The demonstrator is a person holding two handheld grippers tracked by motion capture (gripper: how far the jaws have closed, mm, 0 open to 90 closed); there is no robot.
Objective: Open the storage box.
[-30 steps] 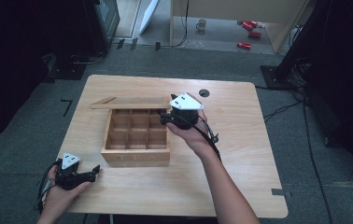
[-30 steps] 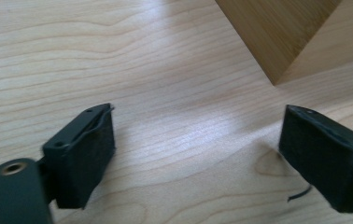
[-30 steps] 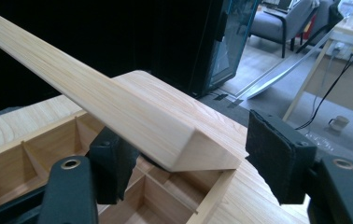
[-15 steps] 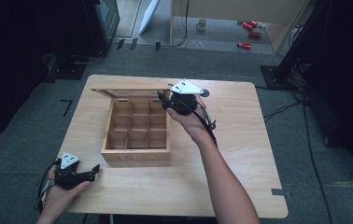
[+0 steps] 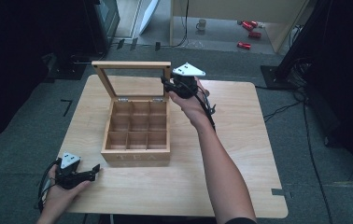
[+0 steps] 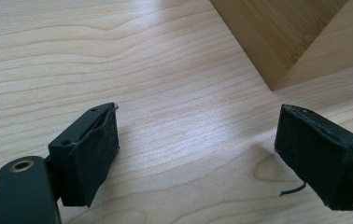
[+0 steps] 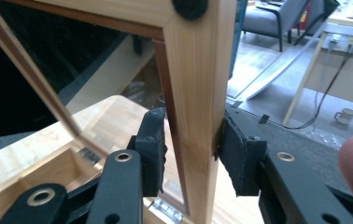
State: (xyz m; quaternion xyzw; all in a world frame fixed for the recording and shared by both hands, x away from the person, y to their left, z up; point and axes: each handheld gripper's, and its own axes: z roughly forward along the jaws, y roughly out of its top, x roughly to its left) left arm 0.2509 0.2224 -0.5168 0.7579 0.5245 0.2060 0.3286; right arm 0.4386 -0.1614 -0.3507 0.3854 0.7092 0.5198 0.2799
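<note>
A wooden tea box point(image 5: 135, 150) with several empty compartments sits mid-table. Its glass-paned lid point(image 5: 130, 66) stands upright on the back hinges. My right gripper point(image 5: 167, 87) holds the lid's right side rail; its jaws have just been closing on that rail. In the right gripper view the gripper point(image 7: 191, 149) has both pads point(image 7: 153, 149) pressed on the rail of the lid point(image 7: 193, 93). My left gripper point(image 5: 95, 170) rests open on the table's front left, a little short of the box. In the left gripper view the gripper point(image 6: 195, 149) has bare tabletop between its jaws, with a corner of the box point(image 6: 277, 37) ahead.
The light wooden table point(image 5: 240, 154) has free room to the right of the box and in front of it. On the floor beyond stand a white mug point(image 5: 202, 23), red objects point(image 5: 248, 33), cables and dark furniture.
The right gripper has moved up and away from me with the lid, which has swung from a low tilt to upright. The left gripper has stayed put.
</note>
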